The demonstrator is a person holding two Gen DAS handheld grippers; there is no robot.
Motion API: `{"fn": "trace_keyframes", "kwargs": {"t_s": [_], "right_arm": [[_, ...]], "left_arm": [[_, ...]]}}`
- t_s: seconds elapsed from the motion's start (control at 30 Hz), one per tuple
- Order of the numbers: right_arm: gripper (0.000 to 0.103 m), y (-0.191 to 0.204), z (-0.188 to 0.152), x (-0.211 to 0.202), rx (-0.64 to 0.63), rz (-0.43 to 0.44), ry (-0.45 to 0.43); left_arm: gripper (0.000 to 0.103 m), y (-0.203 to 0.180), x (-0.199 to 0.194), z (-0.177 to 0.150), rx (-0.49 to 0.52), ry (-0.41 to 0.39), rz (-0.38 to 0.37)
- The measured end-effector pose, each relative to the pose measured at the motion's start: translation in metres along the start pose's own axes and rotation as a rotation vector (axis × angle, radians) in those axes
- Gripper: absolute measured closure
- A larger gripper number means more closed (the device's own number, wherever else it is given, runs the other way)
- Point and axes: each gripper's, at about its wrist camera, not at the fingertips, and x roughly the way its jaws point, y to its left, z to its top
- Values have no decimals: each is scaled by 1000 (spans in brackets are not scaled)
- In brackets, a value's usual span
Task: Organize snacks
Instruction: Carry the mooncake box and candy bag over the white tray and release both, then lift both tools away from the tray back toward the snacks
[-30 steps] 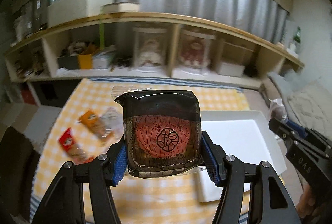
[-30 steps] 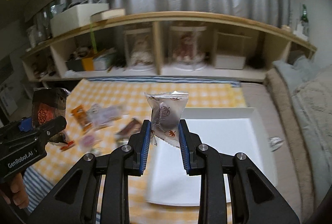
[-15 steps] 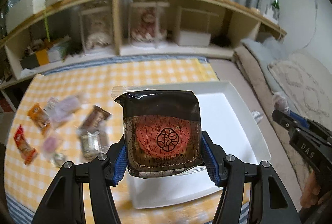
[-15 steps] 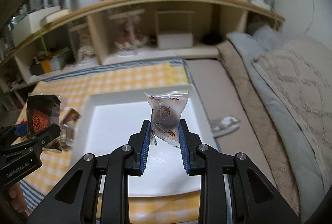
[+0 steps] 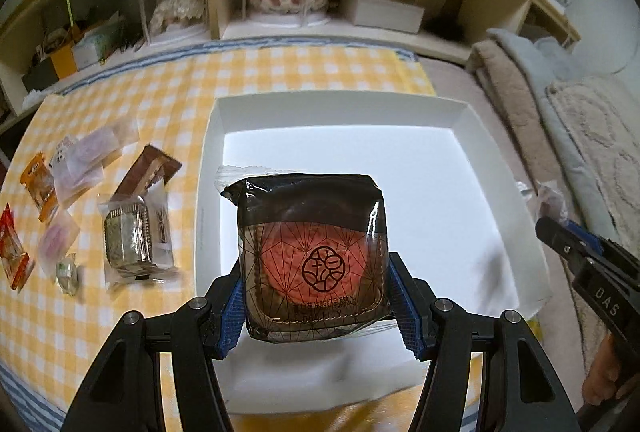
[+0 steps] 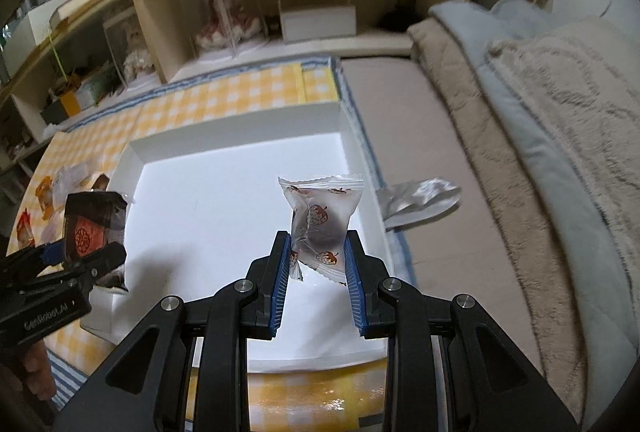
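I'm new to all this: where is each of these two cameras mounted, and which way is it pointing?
Left wrist view: sits on the left hand-held gripper, looking forward and down along its fingers at the dark mooncake packet it clamps over the white tray; a bit of the person's right hand shows at the lower right edge.
Right wrist view: sits on the right hand-held gripper, looking over the strawberry-print candy it clamps, toward the tray.
Shared: tray, yellow checked cloth, shelf, and each other's gripper.

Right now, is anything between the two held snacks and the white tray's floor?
Nothing visible. The black square mooncake packet and clear strawberry-print candy wrapper hang over the shallow white cardboard tray, whose floor shows bare.
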Motion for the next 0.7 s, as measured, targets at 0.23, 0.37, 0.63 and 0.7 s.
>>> {"fn": "trace_keyframes", "kwargs": {"t_s": [0.23,0.37,0.63,0.7], "right_arm": [[73,7,1,21,-7,16,39],[49,8,1,22,10,27,46],[12,7,-11,18,-2,33,88],[8,7,-15,14,-7,32,93]], "left_arm": [[25,12,32,19,6,15,28],[10,13,41,19,12,27,25],[0,16,30,6,15,43,23],[0,16,21,3,22,40,23]]}}
